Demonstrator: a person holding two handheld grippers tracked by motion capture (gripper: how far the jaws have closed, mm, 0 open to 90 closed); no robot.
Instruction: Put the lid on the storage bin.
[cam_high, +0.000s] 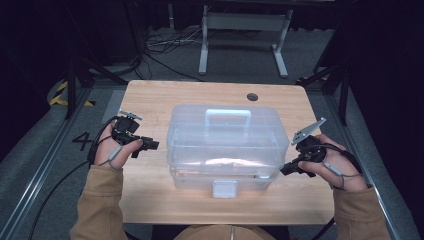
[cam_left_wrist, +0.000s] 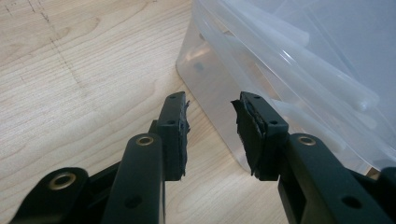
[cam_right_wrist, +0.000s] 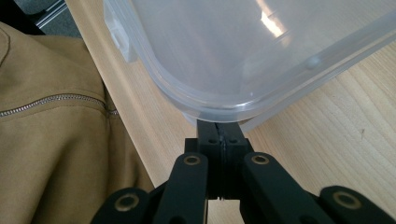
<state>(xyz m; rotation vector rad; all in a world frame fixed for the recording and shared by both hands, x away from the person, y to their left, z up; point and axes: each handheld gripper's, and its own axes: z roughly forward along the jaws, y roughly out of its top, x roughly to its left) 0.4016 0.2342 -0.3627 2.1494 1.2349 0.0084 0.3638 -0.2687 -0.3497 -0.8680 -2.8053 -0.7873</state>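
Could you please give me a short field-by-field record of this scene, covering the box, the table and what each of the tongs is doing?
main object: clear plastic box, lid on, handle on top
latch: white clasp on the side nearest the person
surface: wooden table
left tongs: jaws apart, nothing between them, beside the box's corner
right tongs: jaws closed together, tips at the rim of the box's corner; whether they touch it cannot be told
person: tan sleeves, one hand on each of the tongs
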